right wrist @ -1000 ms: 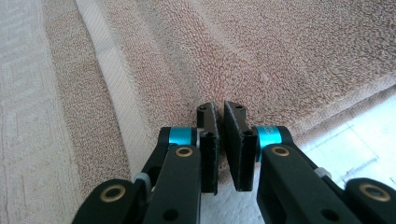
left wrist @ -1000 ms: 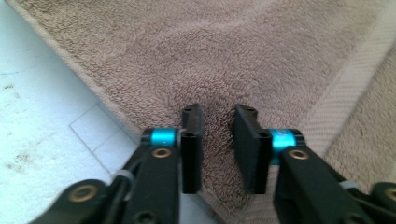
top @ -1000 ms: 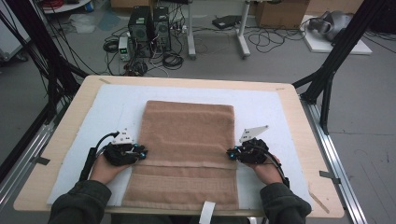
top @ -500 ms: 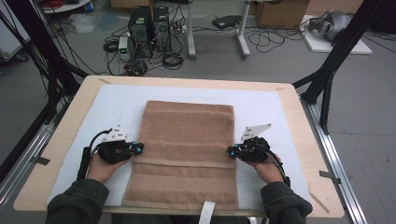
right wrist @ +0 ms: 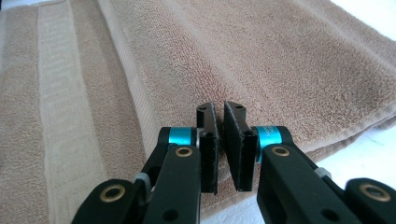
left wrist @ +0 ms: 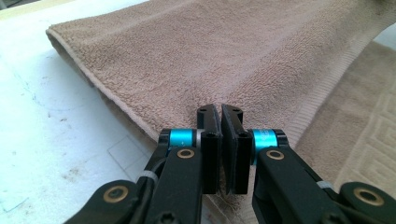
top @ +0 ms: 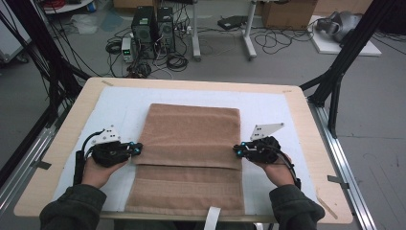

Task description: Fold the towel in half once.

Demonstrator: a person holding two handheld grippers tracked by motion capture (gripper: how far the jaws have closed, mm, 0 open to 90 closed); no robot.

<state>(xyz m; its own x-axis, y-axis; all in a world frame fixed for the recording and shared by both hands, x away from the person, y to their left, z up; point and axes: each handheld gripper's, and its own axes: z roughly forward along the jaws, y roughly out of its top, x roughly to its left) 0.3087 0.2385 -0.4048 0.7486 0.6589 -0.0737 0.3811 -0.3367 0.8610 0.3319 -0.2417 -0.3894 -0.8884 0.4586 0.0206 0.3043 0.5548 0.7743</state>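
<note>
From above, my brown towel [top: 189, 153] lies folded on the white mat [top: 115, 112] near the table's [top: 57, 148] front edge, its far layer doubled back over the near one. My left gripper [top: 136, 149] pinches that fold's left edge, my right gripper [top: 238, 151] its right edge. The gripper views bring out the terry pile and woven border. In both, the pads press nearly together, hiding the cloth between them.

You're looking down from above the table [top: 62, 139] – both gripper cameras are hugging the shared brown towel [top: 191, 136] close up.
</note>
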